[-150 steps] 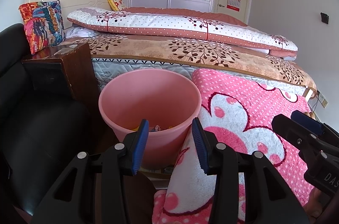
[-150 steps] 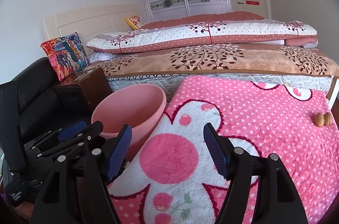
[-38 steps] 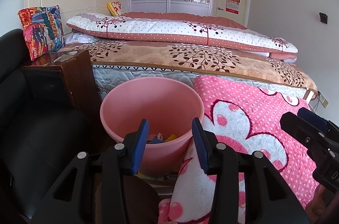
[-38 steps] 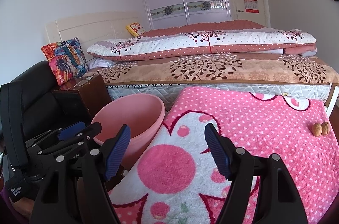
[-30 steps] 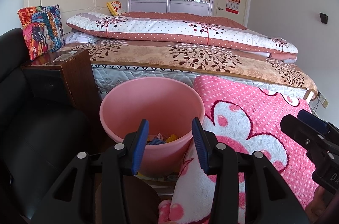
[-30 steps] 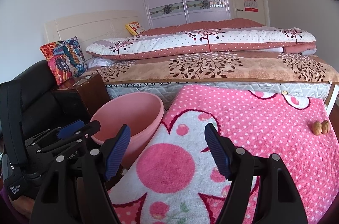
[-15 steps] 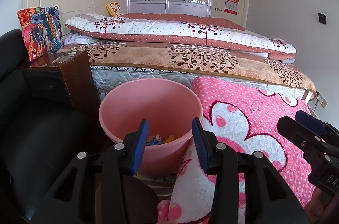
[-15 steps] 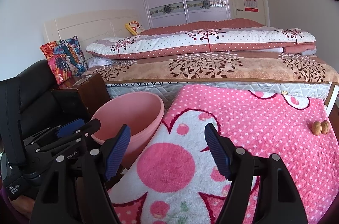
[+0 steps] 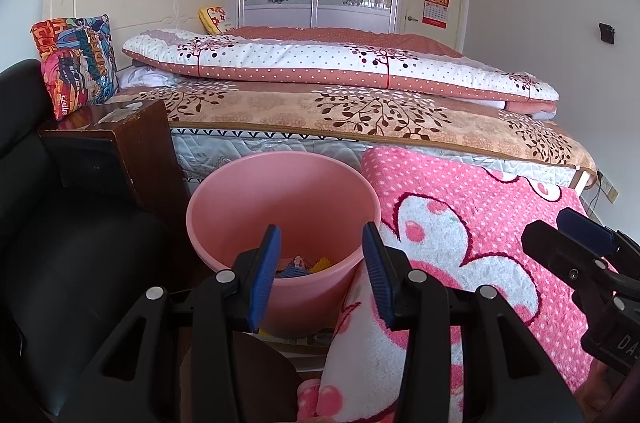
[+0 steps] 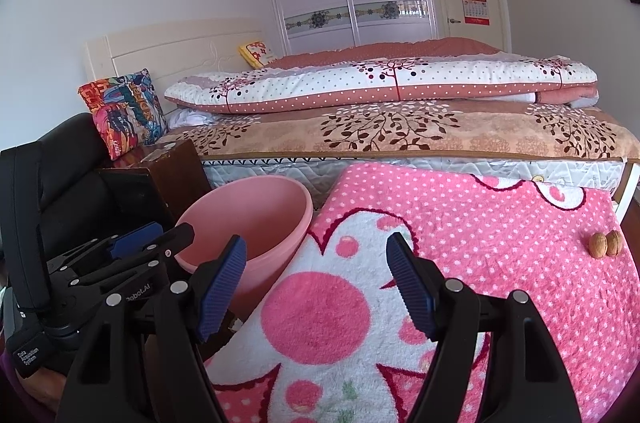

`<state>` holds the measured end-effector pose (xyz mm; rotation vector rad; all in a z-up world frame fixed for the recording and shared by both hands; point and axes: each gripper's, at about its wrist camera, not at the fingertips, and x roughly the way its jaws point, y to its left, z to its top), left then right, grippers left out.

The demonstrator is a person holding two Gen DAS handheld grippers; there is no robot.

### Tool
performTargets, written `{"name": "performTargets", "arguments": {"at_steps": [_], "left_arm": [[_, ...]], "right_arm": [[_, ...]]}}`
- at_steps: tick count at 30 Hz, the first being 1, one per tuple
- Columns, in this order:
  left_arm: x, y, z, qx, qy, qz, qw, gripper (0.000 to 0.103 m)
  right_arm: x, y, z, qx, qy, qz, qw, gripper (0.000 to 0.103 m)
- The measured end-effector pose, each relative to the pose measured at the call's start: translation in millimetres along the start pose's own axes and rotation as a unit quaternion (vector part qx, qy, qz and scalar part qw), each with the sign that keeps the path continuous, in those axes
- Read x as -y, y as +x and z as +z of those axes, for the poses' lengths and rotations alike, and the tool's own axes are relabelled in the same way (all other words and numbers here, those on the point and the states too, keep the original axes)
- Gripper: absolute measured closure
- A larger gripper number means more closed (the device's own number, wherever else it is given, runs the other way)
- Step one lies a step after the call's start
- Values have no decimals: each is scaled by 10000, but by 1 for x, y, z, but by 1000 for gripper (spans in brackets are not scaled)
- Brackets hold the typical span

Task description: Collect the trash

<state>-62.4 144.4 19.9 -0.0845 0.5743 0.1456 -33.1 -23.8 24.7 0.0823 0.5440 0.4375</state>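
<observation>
A pink polka-dot blanket (image 10: 480,243) covers the table beside the bed (image 9: 360,111). The pink trash bucket (image 9: 280,207) stands at its left edge, scraps inside. Left claw (image 9: 320,271) and right claw (image 10: 316,283) both gape, empty. Two walnuts (image 10: 606,244) sit near the right edge.

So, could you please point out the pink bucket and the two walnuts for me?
pink bucket (image 9: 224,207), left wrist view, on its inner wall.
two walnuts (image 10: 599,245), right wrist view, on the left nut's shell.

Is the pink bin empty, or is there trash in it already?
Not empty: the pink bin stands upright with a few colourful scraps at its bottom, mostly unfilled.
</observation>
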Motion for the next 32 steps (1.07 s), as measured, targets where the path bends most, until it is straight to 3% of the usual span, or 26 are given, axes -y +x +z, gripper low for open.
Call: {"name": "performTargets", "arguments": {"at_steps": [32], "left_arm": [[3,3,2,-43,76,43,10000,60]], "right_arm": [[6,2,-3,-52,49,-60,10000,32]]}}
